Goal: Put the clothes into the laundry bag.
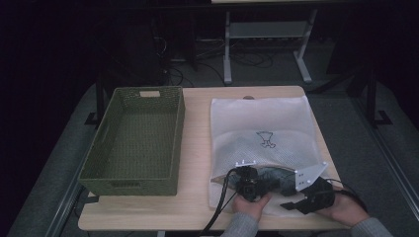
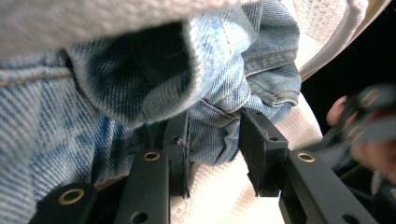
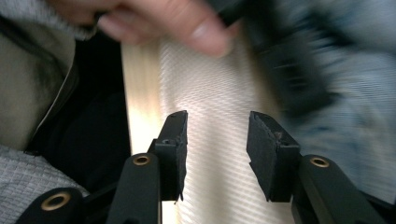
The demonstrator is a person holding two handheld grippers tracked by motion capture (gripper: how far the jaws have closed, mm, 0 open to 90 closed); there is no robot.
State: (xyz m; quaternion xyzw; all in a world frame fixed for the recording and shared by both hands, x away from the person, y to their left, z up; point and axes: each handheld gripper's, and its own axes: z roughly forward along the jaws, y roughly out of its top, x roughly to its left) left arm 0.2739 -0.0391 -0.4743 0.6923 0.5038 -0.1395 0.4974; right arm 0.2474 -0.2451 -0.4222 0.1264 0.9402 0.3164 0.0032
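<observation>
At the frame's lower centre, the left tool pinches a fold of denim jeans inside the mesh bag's mouth; the right tool, jaws apart and empty, hovers just right of it over the tabletop.

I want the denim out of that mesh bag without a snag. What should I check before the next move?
1. Left claw on the denim garment: a fold sits between its pads; firm pinch cannot tell.
2. Right claw free: ok, open over the mesh laundry bag, nothing between its pads.
3. Bag mouth open toward the person: ok, denim shows there.
4. Green woven basket ready: ok, bare inside.
5. Bag pinned against sliding: not ok, nothing holds it.
</observation>
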